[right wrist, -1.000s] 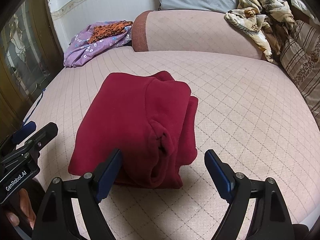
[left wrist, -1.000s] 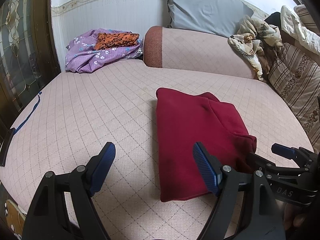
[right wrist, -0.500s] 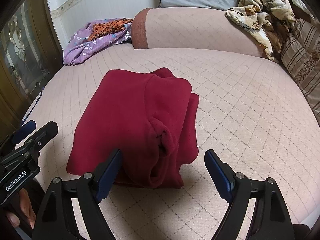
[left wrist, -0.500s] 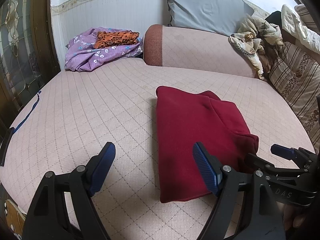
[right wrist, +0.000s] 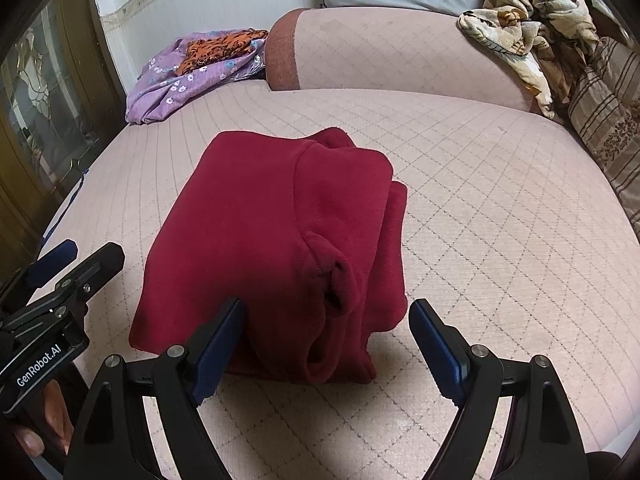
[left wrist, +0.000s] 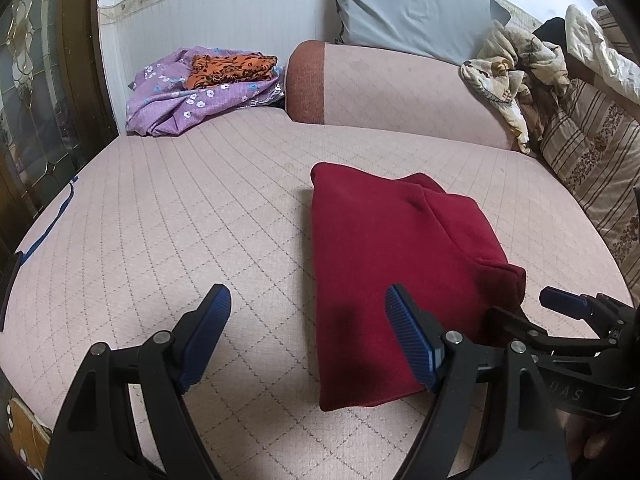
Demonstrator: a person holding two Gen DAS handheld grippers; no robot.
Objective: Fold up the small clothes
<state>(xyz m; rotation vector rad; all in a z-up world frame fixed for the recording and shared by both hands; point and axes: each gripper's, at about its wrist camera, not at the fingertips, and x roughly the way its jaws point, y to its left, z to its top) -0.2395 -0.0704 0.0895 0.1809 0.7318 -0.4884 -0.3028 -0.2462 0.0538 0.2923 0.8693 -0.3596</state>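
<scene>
the left tongs (left wrist: 308, 340) gape empty at 7 o'clock of the red garment (right wrist: 276, 240); folded on the bed (right wrist: 500, 208), it looks thick, soft, light and floppy; pinch its bulky near edge; the right tongs (right wrist: 326, 340) gape empty at 6.

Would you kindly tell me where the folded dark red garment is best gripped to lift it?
Probably the bulky rolled edge of the dark red garment nearest the right claw, approached from the near side. There the layers stack thick and stand proud of the mattress, so open jaws could straddle them.
</scene>
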